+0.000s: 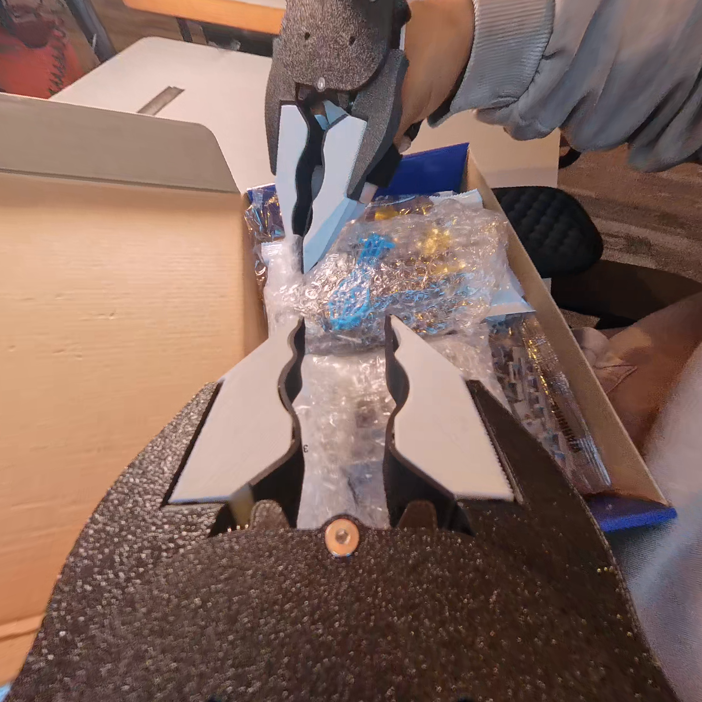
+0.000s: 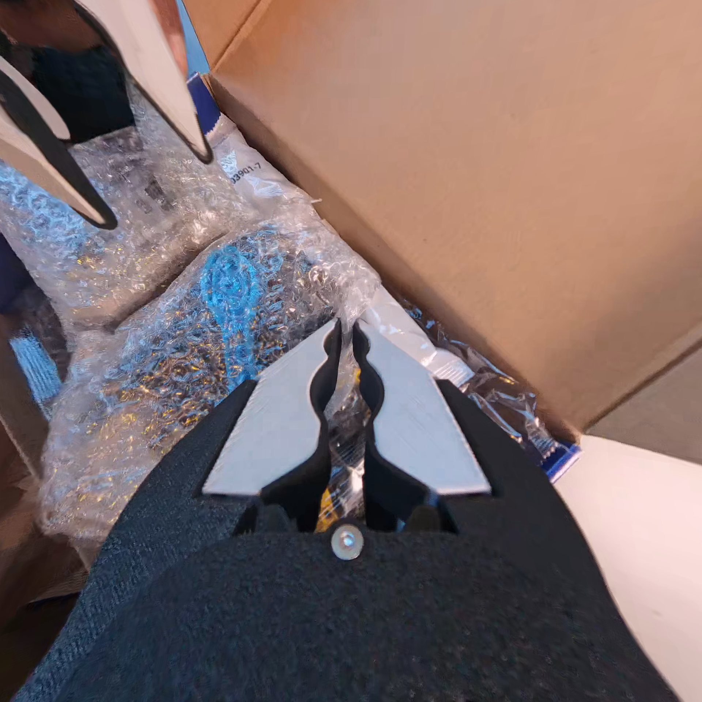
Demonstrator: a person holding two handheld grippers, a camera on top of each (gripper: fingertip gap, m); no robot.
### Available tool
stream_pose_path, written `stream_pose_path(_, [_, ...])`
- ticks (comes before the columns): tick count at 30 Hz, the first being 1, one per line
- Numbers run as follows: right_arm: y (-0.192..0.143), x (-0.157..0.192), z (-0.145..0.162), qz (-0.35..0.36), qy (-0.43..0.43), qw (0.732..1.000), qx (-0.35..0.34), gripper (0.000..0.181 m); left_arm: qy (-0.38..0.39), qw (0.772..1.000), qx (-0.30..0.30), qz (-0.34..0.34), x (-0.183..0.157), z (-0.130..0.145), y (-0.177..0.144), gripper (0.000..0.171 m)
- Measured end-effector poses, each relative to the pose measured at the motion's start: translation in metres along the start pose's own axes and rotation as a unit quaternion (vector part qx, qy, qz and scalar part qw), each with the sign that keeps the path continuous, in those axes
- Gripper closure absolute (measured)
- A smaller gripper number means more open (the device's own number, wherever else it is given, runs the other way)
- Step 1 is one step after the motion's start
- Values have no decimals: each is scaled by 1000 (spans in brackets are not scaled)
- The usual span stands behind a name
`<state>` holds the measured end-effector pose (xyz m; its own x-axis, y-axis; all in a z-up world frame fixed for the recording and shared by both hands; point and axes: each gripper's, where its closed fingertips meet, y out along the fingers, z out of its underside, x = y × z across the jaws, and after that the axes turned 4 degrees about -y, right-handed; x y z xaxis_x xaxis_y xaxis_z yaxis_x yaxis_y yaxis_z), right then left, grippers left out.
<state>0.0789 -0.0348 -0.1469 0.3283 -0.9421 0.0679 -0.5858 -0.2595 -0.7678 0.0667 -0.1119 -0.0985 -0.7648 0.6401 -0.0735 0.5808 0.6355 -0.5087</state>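
A bundle of bubble wrap (image 1: pixel 399 273) with blue, gold and dark pieces inside lies in an open cardboard box (image 1: pixel 562 342). My left gripper (image 1: pixel 345 323) is open, its fingers on either side of a strip of the wrap at the near end. My right gripper (image 1: pixel 304 250) comes down from the far side, jaws nearly closed on the wrap. In the right wrist view the right gripper (image 2: pixel 346 323) pinches the wrap's edge (image 2: pixel 353 300) beside the box wall (image 2: pixel 494 190). The bundle (image 2: pixel 212 342) lies to its left, and the open left gripper (image 2: pixel 155 190) is at the top left.
Clear printed packets (image 1: pixel 551 410) lie along the box's right wall, and a white sachet (image 2: pixel 243 163) lies by the wall. A large box flap (image 1: pixel 114 304) stands on the left. A white box (image 1: pixel 182 76) sits behind, and a black mesh chair (image 1: pixel 547 228) to the right. A grey sleeve (image 1: pixel 588 68) holds the right gripper. The gap from one gripper's tips to the other's is roughly 10 centimetres. It is some 10 centimetres from my left tips to the white sachet (image 2: pixel 243 163).
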Motion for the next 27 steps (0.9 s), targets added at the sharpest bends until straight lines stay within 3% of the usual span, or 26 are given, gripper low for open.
stream_pose_path(7, [15, -4, -8, 30, -66, 997, 2, 175, -5, 990, 140, 24, 11, 23, 40, 136])
stream_pose_path(12, [-38, 10, -26, -2, -1, 996, -90, 116, -13, 983, 179, 44, 8, 33, 41, 138])
stream_pose_path(15, [-44, 55, -12, -40, -30, 997, -53, 109, -7, 981, 189, 47, 8, 34, 43, 138])
stream_pose_path(18, [-19, 70, 19, -21, -52, 998, 37, 110, -1, 980, 195, 51, 7, 34, 46, 139])
stream_pose_path(24, [-4, 67, 22, 10, -59, 996, 71, 112, 12, 987, 155, 38, 8, 21, 37, 135])
stream_pose_path(27, [-7, 68, 19, 14, -71, 996, 48, 113, -5, 1000, -3, 22, 3, -30, -14, 141])
